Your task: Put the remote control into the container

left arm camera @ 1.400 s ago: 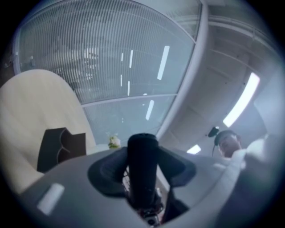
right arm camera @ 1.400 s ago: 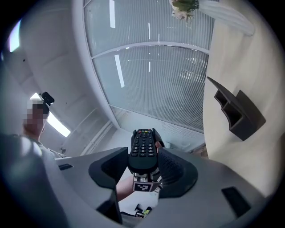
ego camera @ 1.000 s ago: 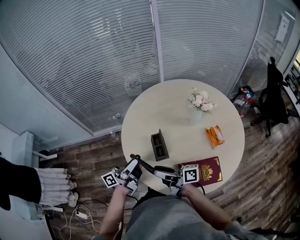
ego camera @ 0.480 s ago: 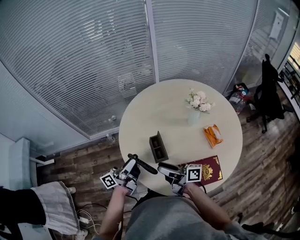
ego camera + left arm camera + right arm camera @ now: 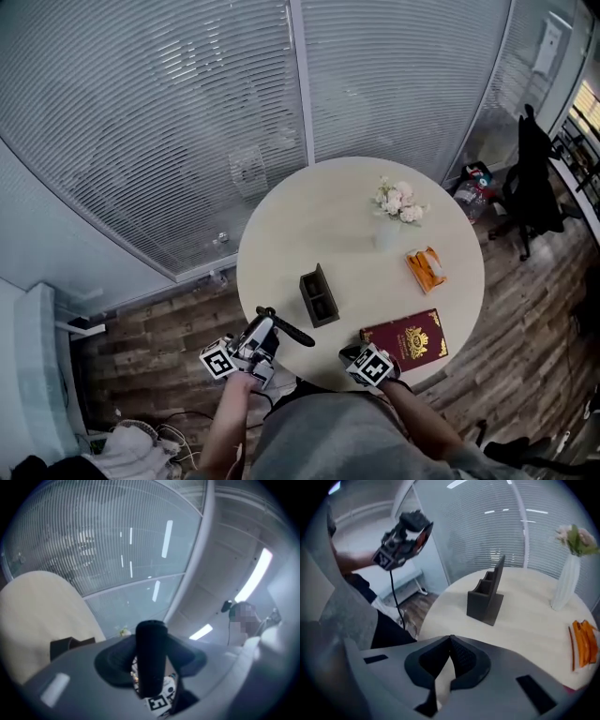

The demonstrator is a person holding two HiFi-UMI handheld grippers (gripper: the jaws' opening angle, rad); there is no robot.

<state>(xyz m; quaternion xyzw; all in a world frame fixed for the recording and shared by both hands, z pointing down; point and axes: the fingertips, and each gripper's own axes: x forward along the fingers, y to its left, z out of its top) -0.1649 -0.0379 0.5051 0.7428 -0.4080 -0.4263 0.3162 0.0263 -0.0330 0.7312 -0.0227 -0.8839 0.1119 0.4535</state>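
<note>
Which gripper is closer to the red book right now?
Right. The right gripper, jaws just closed on nothing, is at the table edge, right beside the red book. The left gripper, holding the remote control, is farther off, past the near-left edge.

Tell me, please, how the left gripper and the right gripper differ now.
The left gripper clamps the black remote control; the right gripper has just shut empty jaws. The left gripper looks up toward the ceiling, the right gripper across the table at the container. Both bear marker cubes.
</note>
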